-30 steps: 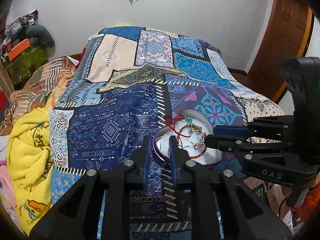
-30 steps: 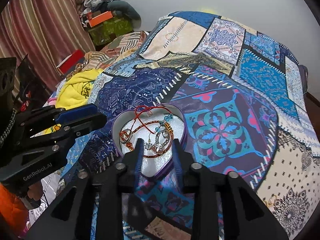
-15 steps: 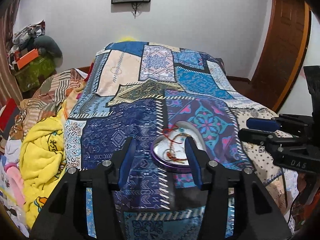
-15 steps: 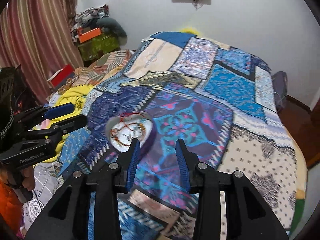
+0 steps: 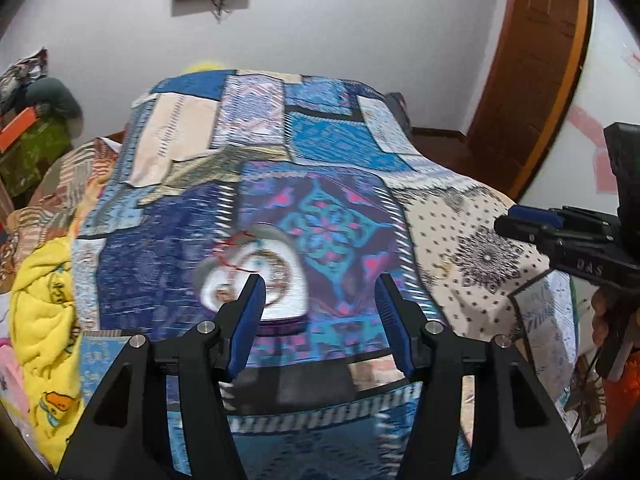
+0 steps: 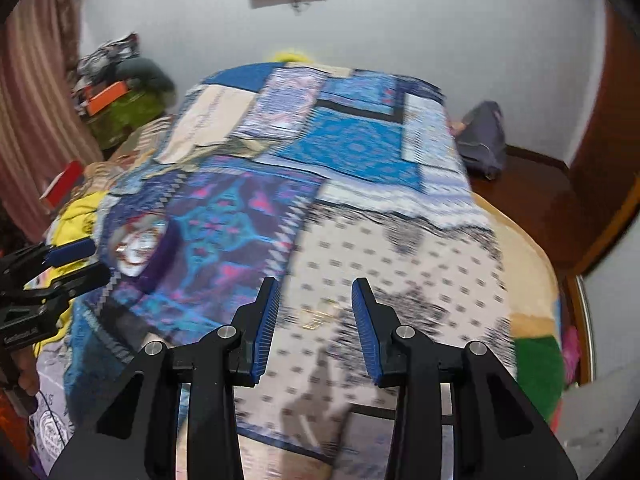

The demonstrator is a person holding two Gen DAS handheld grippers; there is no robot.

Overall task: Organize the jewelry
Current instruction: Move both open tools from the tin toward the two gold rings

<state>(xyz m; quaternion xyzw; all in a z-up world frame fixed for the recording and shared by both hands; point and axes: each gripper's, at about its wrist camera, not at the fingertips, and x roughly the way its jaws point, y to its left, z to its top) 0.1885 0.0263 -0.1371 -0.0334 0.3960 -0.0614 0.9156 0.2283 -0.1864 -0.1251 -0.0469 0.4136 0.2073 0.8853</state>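
The left gripper [image 5: 318,294] is held above the bed [image 5: 460,216], its two blue-padded fingers [image 5: 248,312] spread wide with nothing between them, pointing toward the bed's far end. The right gripper [image 6: 316,304] also hangs over the bed, nearer its right edge, jaws parted and empty, fingers [image 6: 366,320] aimed the same way. Each gripper shows in the other's view: the right one at the bed's right side, the left one at its left side, both held level.
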